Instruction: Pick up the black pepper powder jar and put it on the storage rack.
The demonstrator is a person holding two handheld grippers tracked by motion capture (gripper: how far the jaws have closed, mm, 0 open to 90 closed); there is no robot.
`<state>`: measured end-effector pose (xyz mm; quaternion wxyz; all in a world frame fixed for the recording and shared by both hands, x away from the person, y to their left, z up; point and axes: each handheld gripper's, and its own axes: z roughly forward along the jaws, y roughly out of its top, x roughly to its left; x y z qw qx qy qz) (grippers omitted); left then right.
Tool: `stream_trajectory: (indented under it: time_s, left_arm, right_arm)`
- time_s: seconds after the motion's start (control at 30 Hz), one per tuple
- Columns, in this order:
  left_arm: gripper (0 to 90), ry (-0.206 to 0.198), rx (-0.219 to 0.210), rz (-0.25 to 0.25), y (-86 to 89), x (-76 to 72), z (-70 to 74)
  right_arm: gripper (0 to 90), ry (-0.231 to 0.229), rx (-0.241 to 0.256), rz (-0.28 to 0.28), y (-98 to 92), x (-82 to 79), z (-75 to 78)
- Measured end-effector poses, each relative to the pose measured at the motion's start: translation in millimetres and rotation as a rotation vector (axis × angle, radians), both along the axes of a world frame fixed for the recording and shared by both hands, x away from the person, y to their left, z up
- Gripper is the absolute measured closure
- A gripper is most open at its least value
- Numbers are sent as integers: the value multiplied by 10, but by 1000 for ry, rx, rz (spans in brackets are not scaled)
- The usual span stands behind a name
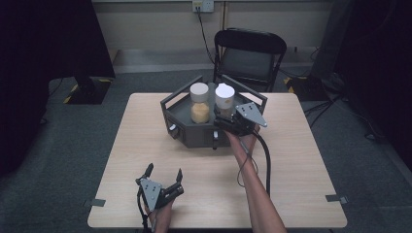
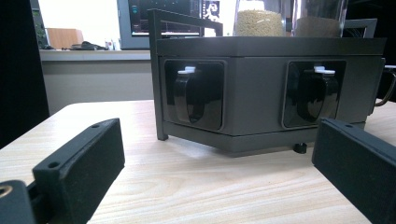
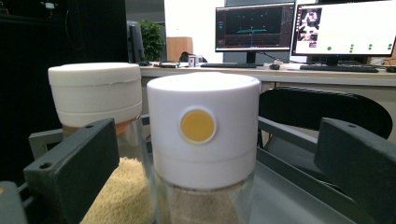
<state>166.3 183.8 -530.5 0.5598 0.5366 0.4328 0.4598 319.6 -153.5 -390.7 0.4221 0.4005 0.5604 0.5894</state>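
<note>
A light wooden table (image 1: 145,141) carries a dark grey hexagonal rack (image 1: 194,131) near its far edge.

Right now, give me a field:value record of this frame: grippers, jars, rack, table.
left gripper: open, low over the table's near edge, aimed at the rack front, holding nothing
right gripper: open, jaws either side of the right jar, not closed on it
right jar: white lid with yellow dot, upright on the rack, brownish powder inside
left jar: white lid, upright, yellow grains inside
rack: dark grey, sits mid-table; two recessed black mugs in its front
table: light wood
behind table: black folding chair
</note>
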Motion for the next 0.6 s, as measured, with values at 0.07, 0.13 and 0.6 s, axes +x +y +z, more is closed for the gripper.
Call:
stream_trajectory:
  time_s: [0.07,0.13,0.6]
  left_arm:
    - [18,0,0,1,-1,-1,-1]
    - [18,-1,0,1,-1,-1,-2]
    - [18,-1,0,1,0,-2,-2]
  right_arm:
    - [0,2,8,2,-10,-11,-20]
    - [0,6,13,-3,-15,-26,-32]
    - [0,-16,43,-14,-77,-214,-123]
